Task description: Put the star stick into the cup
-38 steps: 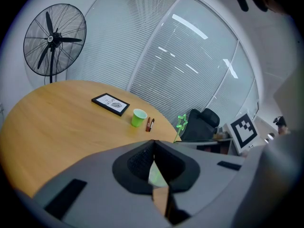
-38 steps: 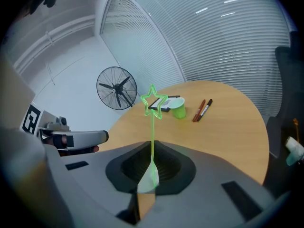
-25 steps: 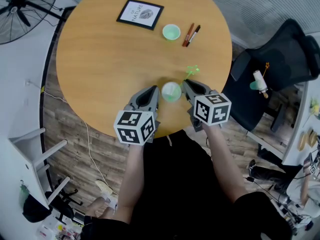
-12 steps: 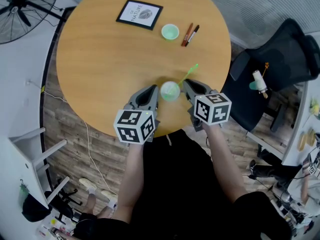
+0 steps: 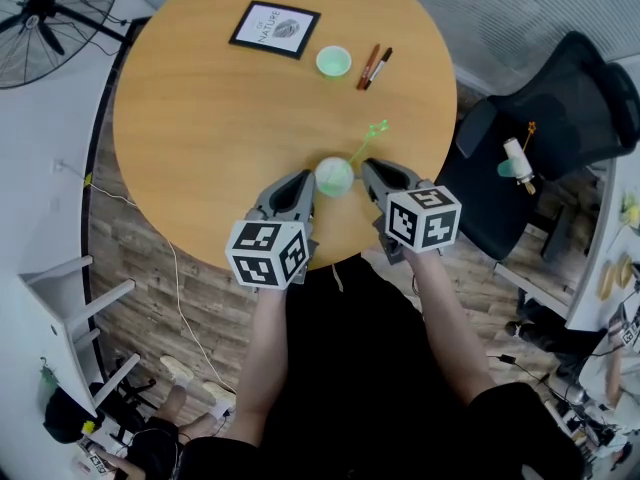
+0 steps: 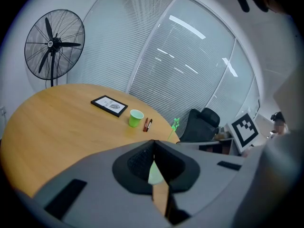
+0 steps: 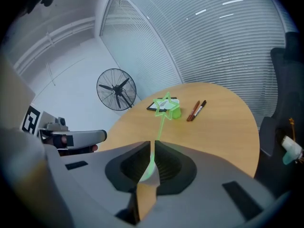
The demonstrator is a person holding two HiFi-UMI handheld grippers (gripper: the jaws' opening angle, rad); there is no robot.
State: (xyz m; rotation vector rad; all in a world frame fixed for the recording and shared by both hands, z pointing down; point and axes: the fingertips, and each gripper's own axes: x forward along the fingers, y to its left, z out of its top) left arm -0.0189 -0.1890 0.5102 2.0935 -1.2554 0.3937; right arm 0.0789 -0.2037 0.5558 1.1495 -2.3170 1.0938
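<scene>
A pale green cup [image 5: 335,176] stands near the front edge of the round wooden table [image 5: 200,118]. The green star stick [image 5: 365,144] leans out of it up and to the right, with its star [image 7: 165,104] topmost. My right gripper [image 5: 364,165] is at the cup's right and is shut on the stick's thin stem [image 7: 158,127], which runs down through the slit between the jaws. At the cup's left side is my left gripper [image 5: 311,180], shut, its tips against the cup wall. From the left gripper view only a sliver of the cup [image 6: 155,173] shows under the jaws.
A second green cup [image 5: 333,61], two pens [image 5: 372,66] and a framed picture [image 5: 275,30] lie at the far side of the table. A black office chair [image 5: 545,118] stands to the right, a floor fan [image 5: 45,13] at the far left.
The stick's lower end went into the cup and the star swung left, so the stick stands steeper. Both grippers have hardly moved.
</scene>
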